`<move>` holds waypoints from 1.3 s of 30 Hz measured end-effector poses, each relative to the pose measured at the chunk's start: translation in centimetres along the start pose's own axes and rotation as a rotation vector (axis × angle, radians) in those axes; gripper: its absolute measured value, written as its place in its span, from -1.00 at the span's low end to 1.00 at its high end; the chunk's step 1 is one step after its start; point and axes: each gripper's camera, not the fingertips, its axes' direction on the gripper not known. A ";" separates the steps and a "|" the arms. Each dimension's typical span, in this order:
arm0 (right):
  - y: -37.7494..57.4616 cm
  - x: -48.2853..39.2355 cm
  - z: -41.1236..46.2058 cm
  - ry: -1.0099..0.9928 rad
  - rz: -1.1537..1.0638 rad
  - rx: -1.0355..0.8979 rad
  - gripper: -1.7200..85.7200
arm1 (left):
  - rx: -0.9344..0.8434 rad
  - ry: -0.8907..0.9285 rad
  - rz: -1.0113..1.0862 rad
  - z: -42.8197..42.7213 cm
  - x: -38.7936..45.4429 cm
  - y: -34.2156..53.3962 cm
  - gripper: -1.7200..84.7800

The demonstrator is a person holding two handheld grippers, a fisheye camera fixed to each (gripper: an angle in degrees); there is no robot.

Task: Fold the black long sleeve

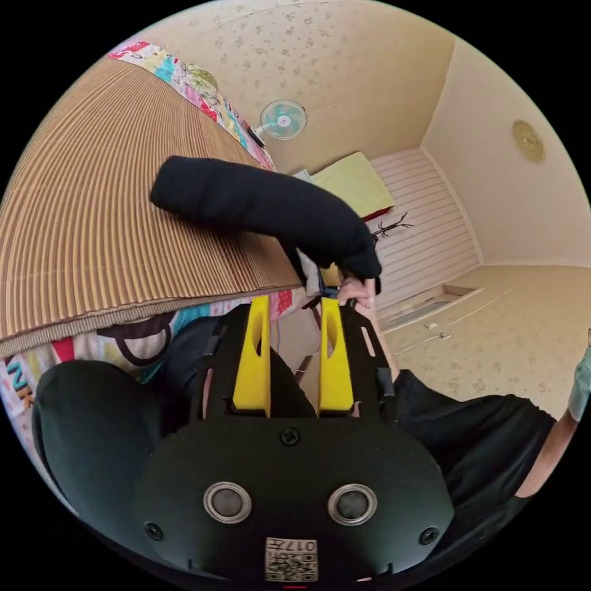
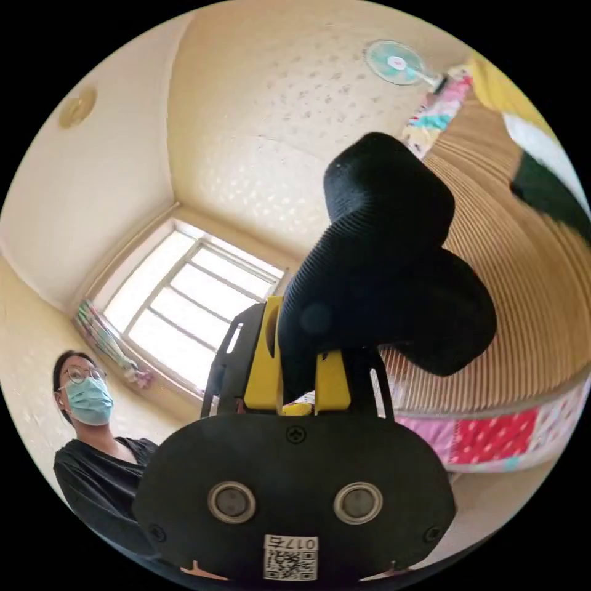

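- We are seeing the black long sleeve [image 2: 394,271] as one ribbed tube of knit cloth, bunched and rounded, rising from our right gripper [image 2: 298,363] above the mat.
- We are clenching the right gripper's two yellow jaws on that cloth, one jaw on each side of it.
- In the left gripper view the same sleeve [image 1: 258,206] is stretching over the mat toward a hand [image 1: 357,292] near the mat's edge.
- Our left gripper [image 1: 295,308] is standing released, its two yellow jaws apart with bare space between them.
- The surface is one ridged straw mat [image 1: 104,234], tan and striped, lying over a patchwork cover [image 2: 492,434] of bright squares.
- Around it we are finding pale patterned walls, one wall fan [image 1: 283,119], one barred window [image 2: 184,308], one round ceiling fitting [image 1: 528,140].
- A person [image 2: 92,443] in a dark top is standing beside the window.
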 end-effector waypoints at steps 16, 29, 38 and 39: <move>-1.3 1.4 -23.9 0.497 0.074 0.438 -0.78 | 0.017 0.035 0.028 3.0 -1.4 0.6 -0.69; 9.9 4.9 -24.2 0.490 0.223 0.424 -0.71 | 0.029 -0.021 0.062 8.4 -1.3 -0.2 -0.69; 21.2 7.1 -11.8 0.049 0.220 -0.027 -0.85 | 0.337 -0.266 0.158 -3.7 3.5 -0.2 -0.71; 21.9 7.2 -10.6 0.020 0.225 -0.058 -0.86 | 0.406 -0.377 0.139 -7.3 3.2 0.9 -0.71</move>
